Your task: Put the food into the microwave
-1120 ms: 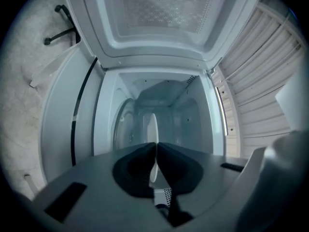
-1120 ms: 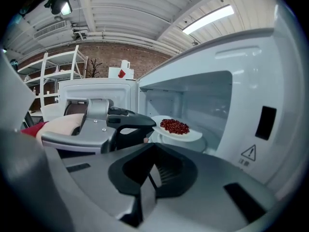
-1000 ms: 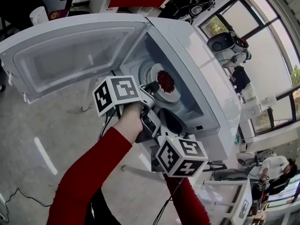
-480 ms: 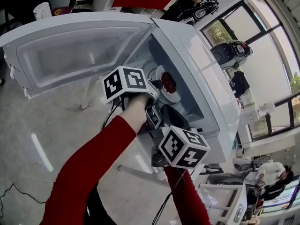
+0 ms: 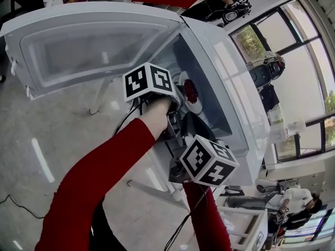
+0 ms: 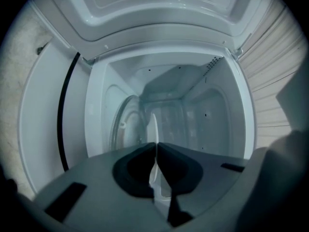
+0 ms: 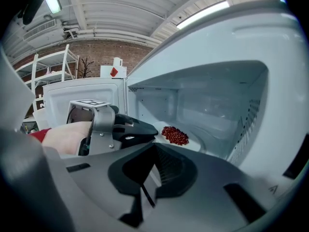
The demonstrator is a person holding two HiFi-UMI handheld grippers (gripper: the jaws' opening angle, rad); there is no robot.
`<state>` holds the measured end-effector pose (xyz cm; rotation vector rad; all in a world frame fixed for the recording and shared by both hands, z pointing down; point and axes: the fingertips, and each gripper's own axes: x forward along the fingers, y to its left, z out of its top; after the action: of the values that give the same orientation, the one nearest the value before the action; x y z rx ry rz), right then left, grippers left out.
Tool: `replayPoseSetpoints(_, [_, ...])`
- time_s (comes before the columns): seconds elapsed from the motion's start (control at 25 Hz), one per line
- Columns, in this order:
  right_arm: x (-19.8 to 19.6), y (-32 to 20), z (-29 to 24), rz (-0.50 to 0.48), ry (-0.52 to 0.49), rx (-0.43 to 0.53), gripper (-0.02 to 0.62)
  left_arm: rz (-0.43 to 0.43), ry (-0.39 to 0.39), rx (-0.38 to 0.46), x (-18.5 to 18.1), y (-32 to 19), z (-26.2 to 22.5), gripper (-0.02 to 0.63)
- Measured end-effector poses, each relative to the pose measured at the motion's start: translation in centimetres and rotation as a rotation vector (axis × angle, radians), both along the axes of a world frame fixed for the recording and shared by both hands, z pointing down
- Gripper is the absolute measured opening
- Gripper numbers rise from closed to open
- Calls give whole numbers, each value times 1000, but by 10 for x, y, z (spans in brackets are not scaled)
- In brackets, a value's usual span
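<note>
A white plate (image 5: 194,104) heaped with small red food (image 5: 190,91) sits inside the open white microwave (image 5: 230,93), just above or on the cavity floor. My left gripper (image 5: 179,95) reaches through the opening and is shut on the plate's near rim. In the left gripper view the plate (image 6: 151,127) shows edge-on between the closed jaws of the left gripper (image 6: 156,147). My right gripper (image 7: 154,148) is shut with nothing in it, held outside the opening below the left one. From there I see the left gripper (image 7: 126,129) and the red food (image 7: 175,135).
The microwave door (image 5: 89,46) hangs wide open at the left. A glass turntable (image 6: 126,124) lies in the cavity. The right gripper's marker cube (image 5: 208,161) is near the microwave's front edge. Windows and people stand to the right and behind.
The left gripper has carried the plate deeper into the microwave cavity. The right gripper has stayed about where it was, still shut.
</note>
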<state>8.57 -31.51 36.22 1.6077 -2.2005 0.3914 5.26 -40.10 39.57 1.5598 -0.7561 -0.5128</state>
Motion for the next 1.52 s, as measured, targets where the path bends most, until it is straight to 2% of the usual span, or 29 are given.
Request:
replayPoseSetpoints(0.36, [0, -3, 1, 13, 1, -15, 14, 39, -52, -11, 4, -5, 6, 21])
replayPoseSetpoints(0.72, [-2, -3, 5, 23, 8, -21, 14, 94, -176, 16, 4, -9, 6, 21])
replayPoseSetpoints(1.04, [-4, -4, 7, 35, 6, -38, 14, 146, -377, 67, -1, -7, 10, 24])
replayPoseSetpoints(1.52, [2, -6, 13, 53, 14, -52, 14, 188, -590, 139, 3, -5, 16, 57])
